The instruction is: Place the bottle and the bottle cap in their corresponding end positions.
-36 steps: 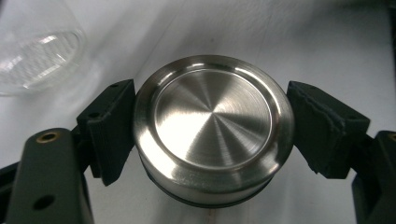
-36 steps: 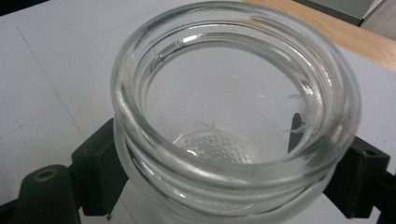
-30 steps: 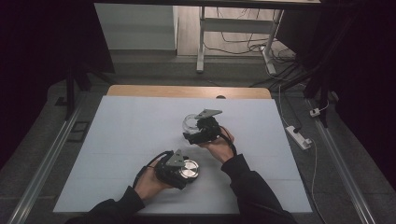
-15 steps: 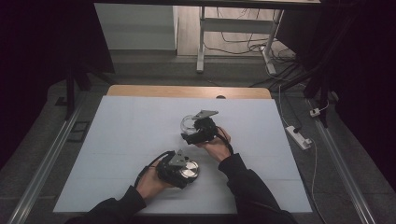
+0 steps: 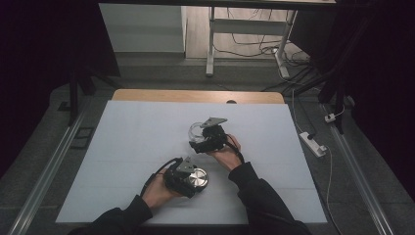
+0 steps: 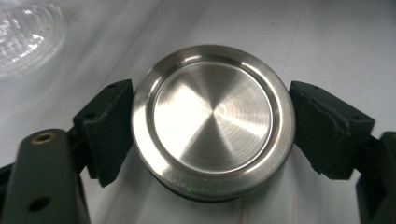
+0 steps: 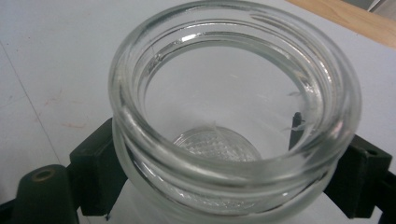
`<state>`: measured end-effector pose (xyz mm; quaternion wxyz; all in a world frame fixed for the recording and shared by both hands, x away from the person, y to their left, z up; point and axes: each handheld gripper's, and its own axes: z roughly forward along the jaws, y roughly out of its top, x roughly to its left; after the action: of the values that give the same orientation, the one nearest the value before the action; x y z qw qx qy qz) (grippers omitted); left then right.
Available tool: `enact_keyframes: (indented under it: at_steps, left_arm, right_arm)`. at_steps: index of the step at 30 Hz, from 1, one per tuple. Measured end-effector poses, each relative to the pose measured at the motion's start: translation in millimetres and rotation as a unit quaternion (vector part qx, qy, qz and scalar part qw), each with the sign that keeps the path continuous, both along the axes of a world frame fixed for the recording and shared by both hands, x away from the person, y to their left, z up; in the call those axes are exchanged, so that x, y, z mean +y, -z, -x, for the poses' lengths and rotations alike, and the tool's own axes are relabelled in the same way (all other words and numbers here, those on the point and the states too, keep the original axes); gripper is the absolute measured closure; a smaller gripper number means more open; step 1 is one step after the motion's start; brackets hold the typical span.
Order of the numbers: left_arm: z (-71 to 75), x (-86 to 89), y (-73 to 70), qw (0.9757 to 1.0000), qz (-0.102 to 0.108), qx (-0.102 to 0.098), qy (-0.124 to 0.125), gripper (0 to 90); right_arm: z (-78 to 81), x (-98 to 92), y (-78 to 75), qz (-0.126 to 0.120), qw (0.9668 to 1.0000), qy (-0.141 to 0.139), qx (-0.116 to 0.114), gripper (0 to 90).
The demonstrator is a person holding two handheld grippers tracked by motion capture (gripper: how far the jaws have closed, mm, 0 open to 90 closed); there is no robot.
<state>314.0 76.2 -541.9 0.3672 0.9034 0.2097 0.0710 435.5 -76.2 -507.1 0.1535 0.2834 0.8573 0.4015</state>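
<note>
A round brushed-metal lid (image 5: 198,178) lies flat on the white table cover near the front. My left gripper (image 5: 195,180) straddles it. In the left gripper view its pads (image 6: 109,130) lie against opposite sides of the lid (image 6: 212,121); the jaws have just been easing open. An empty, open glass jar (image 5: 197,131) stands upright further back. My right gripper (image 5: 201,139) is closed around it below the rim, with the jar (image 7: 140,154) between both pads (image 7: 93,172); these jaws have also just eased slightly.
The white cover (image 5: 137,132) spans the tabletop, with a wooden strip (image 5: 195,95) showing at the far edge. A power strip (image 5: 312,143) lies on the floor to the right. Metal rails run along both sides of the table.
</note>
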Motion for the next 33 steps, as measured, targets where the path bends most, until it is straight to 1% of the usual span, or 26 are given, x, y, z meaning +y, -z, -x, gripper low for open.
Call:
enact_keyframes:
  at_steps: [3,7,8,11,13,15,16,20,22,26,28,31,33]
  left_arm:
    - [0.0,-0.5,-0.7,1.0,-0.002,0.003,0.0,15.8]
    - [-0.6,0.9,-3.0,0.9999,0.013,0.01,-0.005,12.2]
    - [-0.9,2.0,-4.3,0.9999,0.008,0.008,-0.005,11.5]
    - [-0.4,4.3,-7.3,0.9997,0.019,0.011,-0.014,8.9]
    - [0.3,7.0,-10.3,0.9995,0.023,0.01,-0.019,7.4]
    - [1.4,9.4,-12.7,0.9992,0.027,0.01,-0.026,5.9]
    - [1.5,10.7,-13.7,0.9992,0.029,0.013,-0.025,5.2]
    - [0.5,17.9,-17.1,0.998,0.041,0.039,-0.026,1.1]
    - [-0.1,21.1,-18.3,0.9975,0.047,0.048,-0.025,0.0]
    - [1.6,26.1,-22.0,0.9966,0.057,0.054,-0.028,0.0]
    - [3.3,28.2,-24.2,0.9967,0.056,0.053,-0.025,0.0]
    - [6.0,31.3,-26.9,0.9964,0.06,0.053,-0.026,0.0]
    - [7.3,33.6,-28.2,0.9963,0.062,0.054,-0.026,0.0]
  right_arm:
    - [-0.4,-0.2,-0.3,-0.003,1.0,0.0,0.006,13.3]
    - [-1.1,0.0,-0.2,-0.007,0.9998,-0.006,0.016,7.9]
    - [-0.7,0.0,-0.5,-0.007,0.9998,-0.006,0.015,7.2]
    - [0.8,0.3,-2.6,-0.007,0.9998,-0.008,0.014,3.7]
    - [2.0,0.2,-4.3,-0.006,0.9999,-0.006,0.011,1.4]
    - [3.4,-1.4,-6.5,-0.009,0.9999,-0.004,0.006,1.0]
    - [3.6,-2.8,-8.1,-0.013,0.9999,-0.003,0.006,0.4]
    - [5.4,-7.8,-13.3,-0.022,0.9997,-0.004,0.006,0.0]
    - [6.9,-9.6,-15.2,-0.025,0.9996,-0.006,0.008,0.0]
    - [12.1,-12.2,-17.4,-0.026,0.9996,-0.004,0.008,0.0]
    - [14.4,-14.1,-17.8,-0.024,0.9997,-0.005,0.004,0.0]
    - [17.2,-17.6,-18.5,-0.027,0.9996,-0.005,0.009,0.0]
    - [19.8,-20.3,-19.0,-0.028,0.9996,-0.004,0.007,0.0]
